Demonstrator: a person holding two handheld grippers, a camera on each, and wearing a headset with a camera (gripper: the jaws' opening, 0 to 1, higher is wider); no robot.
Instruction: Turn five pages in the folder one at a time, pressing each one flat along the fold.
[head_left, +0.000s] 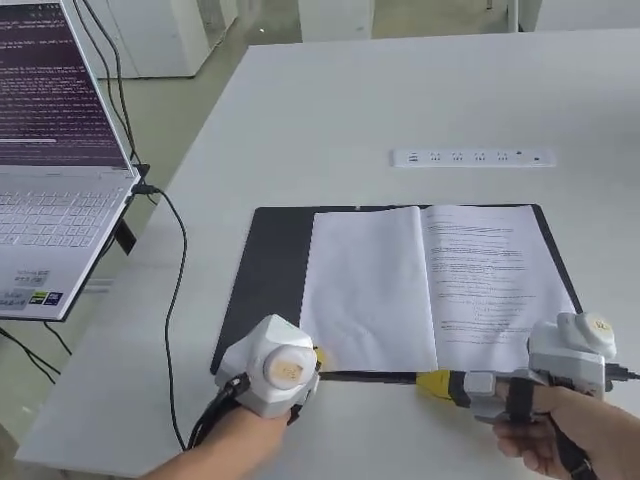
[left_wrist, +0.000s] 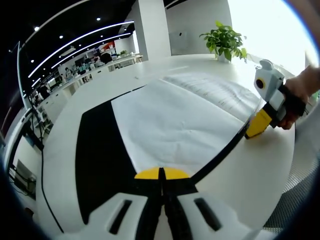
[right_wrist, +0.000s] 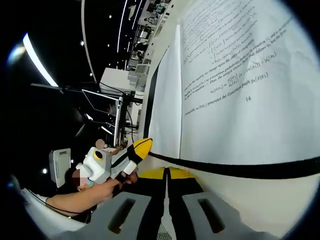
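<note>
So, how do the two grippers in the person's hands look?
The left gripper and the right gripper both have rounded white housings and yellow jaw tips. The left one bears a round beige disc on top, and a black cable leaves it at the wrist. A black strap wraps the right one.

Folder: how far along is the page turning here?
Done: at least one sheet lies turned, blank side up, on the left of the folder. In hand: nothing; left gripper and right gripper sit shut at the near edge. Left: printed page unturned; count unclear.
</note>
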